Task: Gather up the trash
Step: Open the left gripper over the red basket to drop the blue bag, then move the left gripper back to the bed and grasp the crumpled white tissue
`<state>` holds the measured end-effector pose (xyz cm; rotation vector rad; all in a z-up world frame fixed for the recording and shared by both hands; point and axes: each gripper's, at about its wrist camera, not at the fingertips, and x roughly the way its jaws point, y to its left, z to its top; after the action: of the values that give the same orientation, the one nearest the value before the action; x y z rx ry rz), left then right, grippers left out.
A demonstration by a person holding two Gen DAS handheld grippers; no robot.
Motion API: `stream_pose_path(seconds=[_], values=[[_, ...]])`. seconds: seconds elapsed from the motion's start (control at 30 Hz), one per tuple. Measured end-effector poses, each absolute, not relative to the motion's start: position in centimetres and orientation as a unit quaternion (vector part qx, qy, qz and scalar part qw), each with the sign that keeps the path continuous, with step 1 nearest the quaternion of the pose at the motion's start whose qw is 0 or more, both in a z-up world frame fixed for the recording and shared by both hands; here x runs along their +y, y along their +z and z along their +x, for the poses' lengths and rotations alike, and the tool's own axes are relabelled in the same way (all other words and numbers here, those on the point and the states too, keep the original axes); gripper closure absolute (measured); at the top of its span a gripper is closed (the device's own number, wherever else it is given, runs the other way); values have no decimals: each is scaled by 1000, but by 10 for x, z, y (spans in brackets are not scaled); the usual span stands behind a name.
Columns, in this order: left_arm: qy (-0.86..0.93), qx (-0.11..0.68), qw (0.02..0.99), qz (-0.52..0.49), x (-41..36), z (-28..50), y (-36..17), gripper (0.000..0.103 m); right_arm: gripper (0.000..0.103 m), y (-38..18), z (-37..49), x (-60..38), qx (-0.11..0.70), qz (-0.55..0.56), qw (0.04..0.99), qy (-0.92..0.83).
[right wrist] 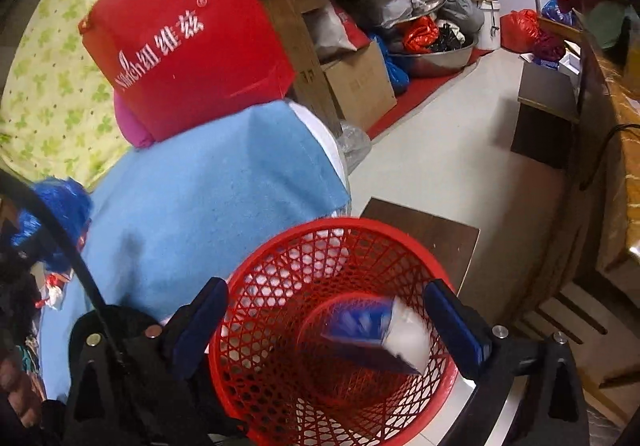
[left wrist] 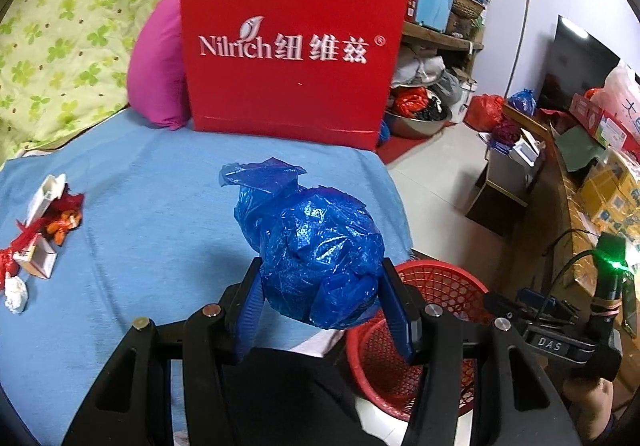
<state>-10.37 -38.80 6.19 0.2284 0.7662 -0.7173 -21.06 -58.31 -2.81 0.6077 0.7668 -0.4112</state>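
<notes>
My left gripper (left wrist: pixel 320 278) is shut on a crumpled blue plastic bag (left wrist: pixel 312 246) and holds it above the blue cloth (left wrist: pixel 160 185), near the table's right edge. The red mesh basket (left wrist: pixel 444 278) stands on the floor just right of it. In the right wrist view my right gripper (right wrist: pixel 326 310) is open over the red mesh basket (right wrist: pixel 280 286). A blue and white box (right wrist: pixel 376 330), blurred, lies inside the basket between the fingers. The blue bag shows at the left edge (right wrist: pixel 60 205).
A red Nilrich paper bag (left wrist: pixel 292 45) and a pink cushion (left wrist: pixel 160 65) stand at the back of the table. Small boxes and red wrappers (left wrist: pixel 40 238) lie at the cloth's left. Shelves, cartons and bags (right wrist: pixel 400 25) crowd the floor beyond.
</notes>
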Motion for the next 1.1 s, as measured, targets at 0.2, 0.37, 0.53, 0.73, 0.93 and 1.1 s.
stream_pose_path(seconds=[0.2, 0.37, 0.53, 0.73, 0.93, 1.1], values=[[-373, 370, 842, 122, -413, -113, 57, 47, 3, -12, -215, -589, 331, 292, 872, -211], [-403, 388, 818, 135, -436, -120, 48, 46, 3, 8, -226, -593, 298, 283, 884, -224], [-430, 410, 789, 158, -459, -129, 32, 29, 3, 18, -235, -599, 282, 284, 887, -232], [-423, 414, 790, 161, -457, -127, 34, 18, 3, 22, -238, -601, 274, 295, 885, -233], [-394, 407, 816, 120, -411, -102, 51, 18, 3, 29, -226, -592, 280, 290, 889, -218], [-328, 405, 847, 108, -348, -76, 47, 18, 3, 33, -211, -577, 290, 285, 891, -203]])
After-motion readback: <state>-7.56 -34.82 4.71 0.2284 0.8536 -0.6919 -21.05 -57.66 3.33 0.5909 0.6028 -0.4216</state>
